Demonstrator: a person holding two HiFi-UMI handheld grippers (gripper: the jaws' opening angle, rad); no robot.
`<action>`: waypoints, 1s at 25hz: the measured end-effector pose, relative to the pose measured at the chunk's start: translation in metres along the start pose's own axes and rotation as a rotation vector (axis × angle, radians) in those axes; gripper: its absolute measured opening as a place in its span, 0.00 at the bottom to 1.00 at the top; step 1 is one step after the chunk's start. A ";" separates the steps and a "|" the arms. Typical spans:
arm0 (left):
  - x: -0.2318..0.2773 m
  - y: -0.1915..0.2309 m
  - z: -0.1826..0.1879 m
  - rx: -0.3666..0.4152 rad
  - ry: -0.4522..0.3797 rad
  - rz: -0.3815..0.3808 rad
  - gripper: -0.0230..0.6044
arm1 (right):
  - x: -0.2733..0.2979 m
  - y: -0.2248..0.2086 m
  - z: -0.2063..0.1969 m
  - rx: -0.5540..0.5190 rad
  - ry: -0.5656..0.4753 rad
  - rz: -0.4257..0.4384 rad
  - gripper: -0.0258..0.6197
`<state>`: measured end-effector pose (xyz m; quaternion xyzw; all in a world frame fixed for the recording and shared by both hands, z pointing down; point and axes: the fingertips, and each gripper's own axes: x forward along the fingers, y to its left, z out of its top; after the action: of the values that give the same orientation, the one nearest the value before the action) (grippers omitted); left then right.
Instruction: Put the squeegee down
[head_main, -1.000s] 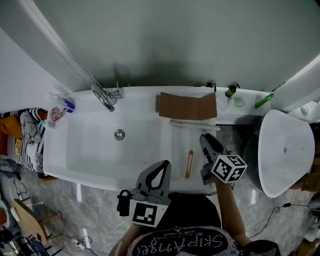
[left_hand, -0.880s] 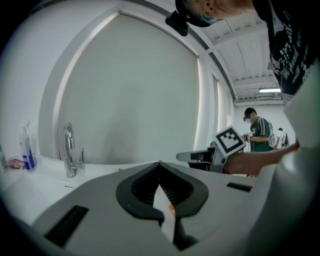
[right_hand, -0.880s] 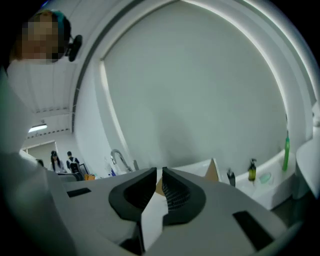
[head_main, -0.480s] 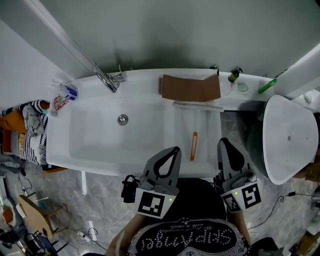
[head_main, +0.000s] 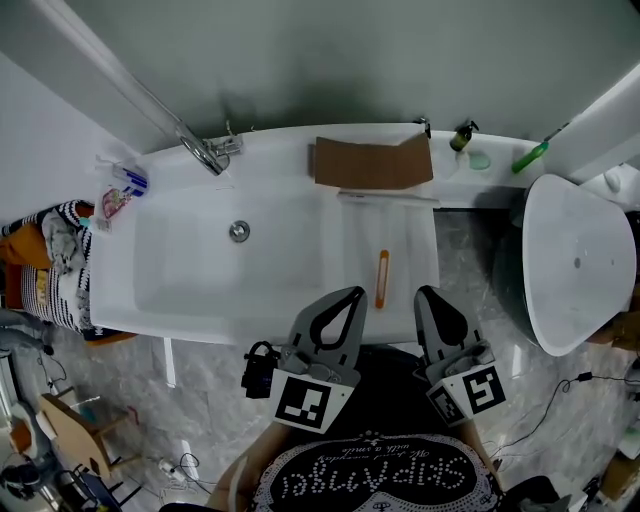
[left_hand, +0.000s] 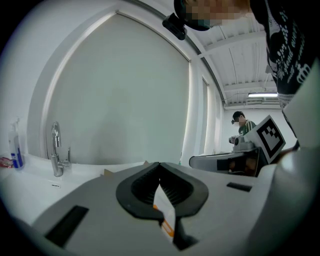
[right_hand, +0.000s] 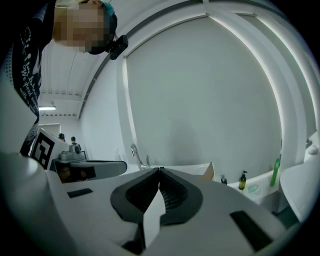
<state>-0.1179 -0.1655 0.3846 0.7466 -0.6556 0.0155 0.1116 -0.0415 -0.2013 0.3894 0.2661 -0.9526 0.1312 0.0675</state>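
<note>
The squeegee (head_main: 382, 278) has an orange handle and a clear blade, and it lies flat on the white bathtub's (head_main: 180, 290) floor at the right end, blade toward the far wall. No gripper touches it. In the head view, my left gripper (head_main: 351, 293) hovers over the tub's near rim just left of the handle. My right gripper (head_main: 424, 293) is just right of the handle. Both are shut with nothing held. The left gripper (left_hand: 159, 165) and the right gripper (right_hand: 159, 171) show their tips pressed together in their own views.
A chrome faucet (head_main: 205, 152) and a drain (head_main: 239, 231) are at the tub's left end. Folded cardboard (head_main: 372, 162) rests on the far rim, beside a pump bottle (head_main: 461, 135) and a green tube (head_main: 530, 155). A white basin (head_main: 575, 265) stands right; clothes (head_main: 50, 250) lie left.
My right gripper has drawn back from beside the squeegee to the tub's near rim, level with the left gripper. The squeegee stays lying in the tub.
</note>
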 end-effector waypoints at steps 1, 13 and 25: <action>0.001 -0.001 -0.001 -0.001 0.001 -0.002 0.04 | 0.000 0.002 -0.001 -0.012 0.008 0.004 0.07; 0.008 -0.015 0.000 0.008 -0.002 -0.017 0.04 | -0.007 -0.001 -0.003 -0.029 0.024 0.006 0.07; 0.007 -0.011 -0.002 0.004 0.006 0.001 0.04 | -0.002 -0.005 -0.005 -0.037 0.028 0.012 0.07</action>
<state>-0.1061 -0.1709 0.3861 0.7464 -0.6558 0.0193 0.1121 -0.0363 -0.2030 0.3951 0.2571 -0.9555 0.1175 0.0848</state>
